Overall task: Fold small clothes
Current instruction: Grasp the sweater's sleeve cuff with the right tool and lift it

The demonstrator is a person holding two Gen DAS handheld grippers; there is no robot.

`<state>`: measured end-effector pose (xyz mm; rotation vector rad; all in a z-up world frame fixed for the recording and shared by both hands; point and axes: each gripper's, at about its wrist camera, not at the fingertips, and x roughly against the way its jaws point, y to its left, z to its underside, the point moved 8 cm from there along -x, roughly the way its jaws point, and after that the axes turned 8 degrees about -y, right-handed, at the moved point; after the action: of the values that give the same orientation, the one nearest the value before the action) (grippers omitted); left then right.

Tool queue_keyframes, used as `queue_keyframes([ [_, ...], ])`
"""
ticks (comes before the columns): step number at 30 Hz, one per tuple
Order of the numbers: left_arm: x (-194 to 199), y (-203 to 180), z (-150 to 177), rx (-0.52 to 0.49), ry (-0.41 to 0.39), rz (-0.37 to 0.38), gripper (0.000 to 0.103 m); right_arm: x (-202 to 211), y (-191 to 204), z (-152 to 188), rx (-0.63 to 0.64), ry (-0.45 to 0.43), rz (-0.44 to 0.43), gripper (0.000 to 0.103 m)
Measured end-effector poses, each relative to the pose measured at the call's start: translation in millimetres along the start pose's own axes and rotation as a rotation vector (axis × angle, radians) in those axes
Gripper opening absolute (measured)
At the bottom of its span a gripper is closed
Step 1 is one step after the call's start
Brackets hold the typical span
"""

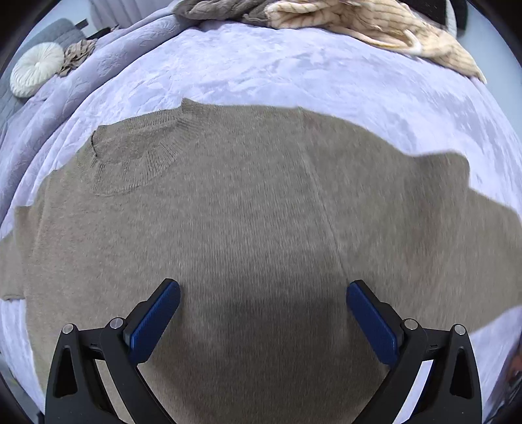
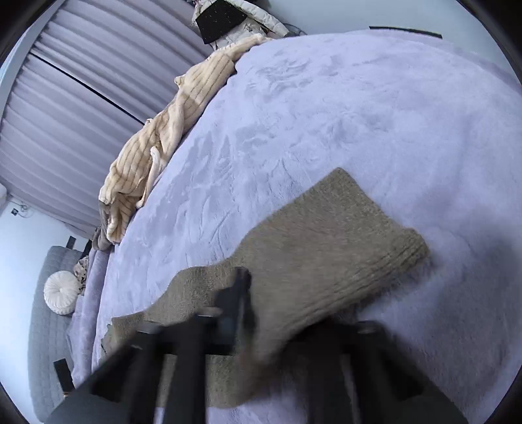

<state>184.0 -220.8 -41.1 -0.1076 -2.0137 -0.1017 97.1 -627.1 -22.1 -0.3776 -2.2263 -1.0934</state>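
A taupe knit sweater (image 1: pixel 244 212) lies flat on a lilac bedspread (image 1: pixel 261 65), its ribbed collar (image 1: pixel 137 153) at the upper left. My left gripper (image 1: pixel 262 293) hovers over the sweater's body, open, blue pads (image 1: pixel 153 323) wide apart with nothing between them. In the right wrist view a sleeve (image 2: pixel 326 234) of the sweater stretches out to its ribbed cuff (image 2: pixel 407 251). My right gripper (image 2: pixel 251 287) is blurred and shut on the sleeve's cloth near its wider end. The cloth drapes over one finger and hides it.
A cream ribbed blanket (image 1: pixel 375 26) is bunched along the far edge of the bed (image 2: pixel 156 146). A round white cushion (image 1: pixel 36 68) sits on a grey quilted seat (image 2: pixel 42 342) beside the bed. Pleated curtains (image 2: pixel 81 81) hang behind.
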Motion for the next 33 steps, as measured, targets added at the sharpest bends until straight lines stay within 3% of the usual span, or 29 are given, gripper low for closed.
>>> queue_keyframes([
  [4,-5.2,3.8,-20.0,0.06,-0.015,0.009,0.103,41.6,2.3,-7.3,0.06,-0.125,-0.006,0.005],
  [7,-21.7,-14.1,-16.7,0.041,0.038,0.03,0.103,79.2,2.0,-8.9,0.109,-0.219,0.04,0.005],
  [11,-24.1,-34.9,-17.2,-0.119,-0.002,-0.084,0.103,74.5,-9.2,-1.7,0.188,-0.184,0.164,0.005],
  [13,-12.2,-33.7,-18.6,-0.128,-0.002,-0.058,0.103,70.6,-12.8,2.5,0.212,-0.166,0.217,0.005],
  [15,2.9,-26.9,-13.9,-0.114,-0.011,0.008,0.103,84.8,-2.4,1.5,0.236,-0.204,0.214,0.005],
  [20,25.7,20.7,24.7,-0.144,-0.049,-0.002,0.103,114.1,57.0,-1.3,0.364,-0.27,0.237,0.005],
  [27,40.5,110.8,78.6,-0.013,-0.01,0.03,0.103,120.0,130.1,12.9,0.455,-0.281,0.296,0.005],
  [33,55.6,194.9,98.0,0.013,-0.091,-0.031,0.103,122.9,198.6,44.6,0.532,-0.302,0.298,0.005],
])
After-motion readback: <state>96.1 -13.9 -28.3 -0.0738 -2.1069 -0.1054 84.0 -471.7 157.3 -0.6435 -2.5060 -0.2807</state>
